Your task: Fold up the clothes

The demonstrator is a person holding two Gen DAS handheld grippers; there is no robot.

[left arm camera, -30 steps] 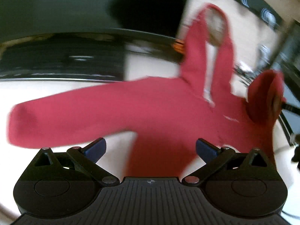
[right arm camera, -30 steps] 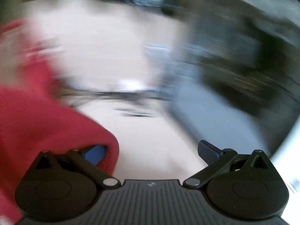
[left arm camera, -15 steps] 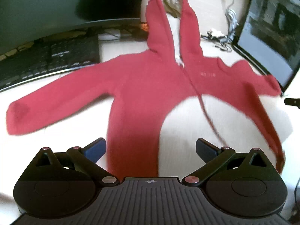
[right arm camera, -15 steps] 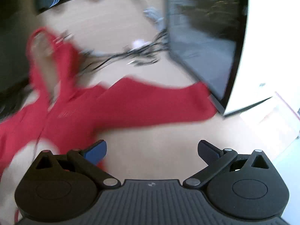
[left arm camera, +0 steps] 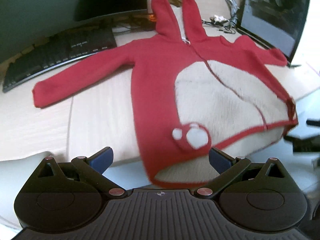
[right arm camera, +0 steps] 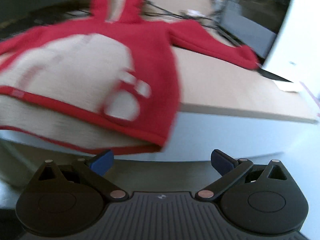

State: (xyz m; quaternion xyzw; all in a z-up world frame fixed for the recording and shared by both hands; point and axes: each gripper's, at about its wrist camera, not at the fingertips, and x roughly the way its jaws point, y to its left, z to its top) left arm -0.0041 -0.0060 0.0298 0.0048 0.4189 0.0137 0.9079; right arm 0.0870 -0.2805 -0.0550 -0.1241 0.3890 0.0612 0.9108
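A red hooded jacket with a cream fleece front (left arm camera: 158, 84) lies spread flat on the light wooden desk (left arm camera: 96, 120), hood away from me, sleeves out to both sides, its hem hanging over the near edge. It also shows in the right wrist view (right arm camera: 148, 64), blurred. My left gripper (left arm camera: 160, 159) is open and empty, just in front of the hem's left corner. My right gripper (right arm camera: 162, 160) is open and empty, below the hem's right corner, off the desk's edge.
A black keyboard (left arm camera: 58, 58) and a dark monitor (left arm camera: 60, 4) stand at the back left. A laptop screen (left arm camera: 276, 14) and cables (left arm camera: 222, 22) are at the back right. A white box (right arm camera: 298, 30) stands at the right by the sleeve end.
Both grippers have pulled back toward the desk's near edge and now face the jacket's hem. The jacket's body and right sleeve now lie spread out flat.
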